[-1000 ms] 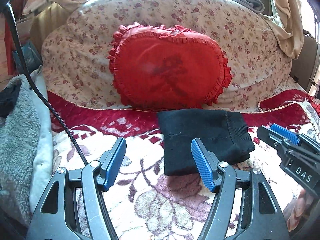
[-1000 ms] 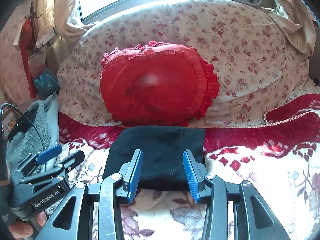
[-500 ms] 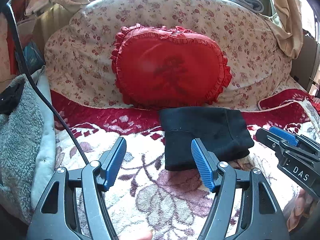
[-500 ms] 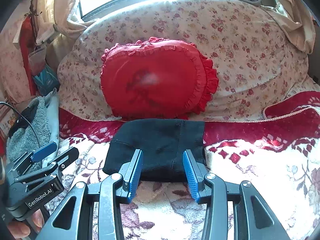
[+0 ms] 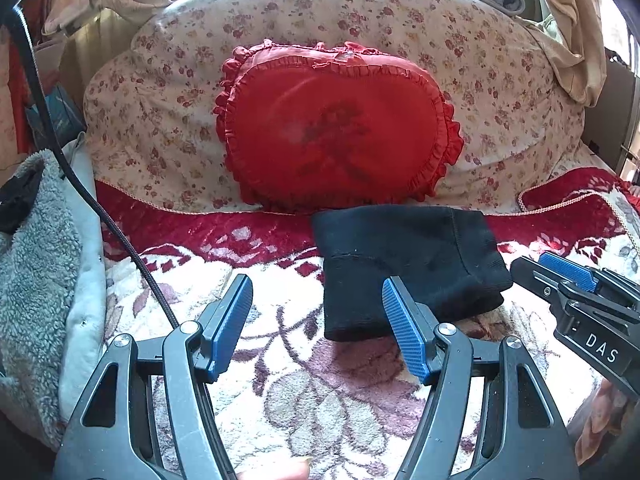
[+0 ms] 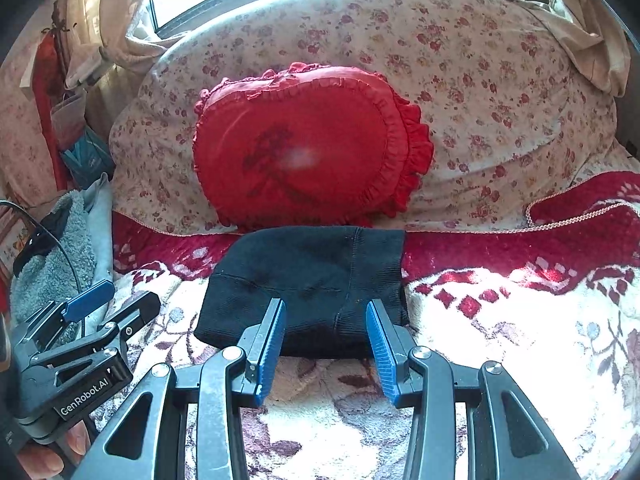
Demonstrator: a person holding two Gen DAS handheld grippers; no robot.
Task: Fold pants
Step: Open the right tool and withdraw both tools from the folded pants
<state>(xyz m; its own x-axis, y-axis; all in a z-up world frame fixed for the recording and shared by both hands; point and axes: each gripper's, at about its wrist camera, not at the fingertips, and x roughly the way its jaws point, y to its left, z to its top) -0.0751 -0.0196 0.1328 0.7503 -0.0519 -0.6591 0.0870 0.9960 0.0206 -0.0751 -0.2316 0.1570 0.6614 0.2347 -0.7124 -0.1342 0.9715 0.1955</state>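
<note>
- The black pants (image 5: 408, 268) lie folded into a compact rectangle on the floral blanket (image 5: 320, 400), just in front of the red heart-shaped pillow (image 5: 336, 132), their far edge touching its lower frill.
- The left gripper (image 5: 316, 320) hovers in front of the pillow and to the left of the pants, blue pads spread wide with only blanket between them (nothing pinched).
- The right gripper (image 6: 326, 330) sits at the pants' near edge, jaws moderately apart and empty.
- A grey fleece (image 5: 36, 280) lies well left of the pillow.
</note>
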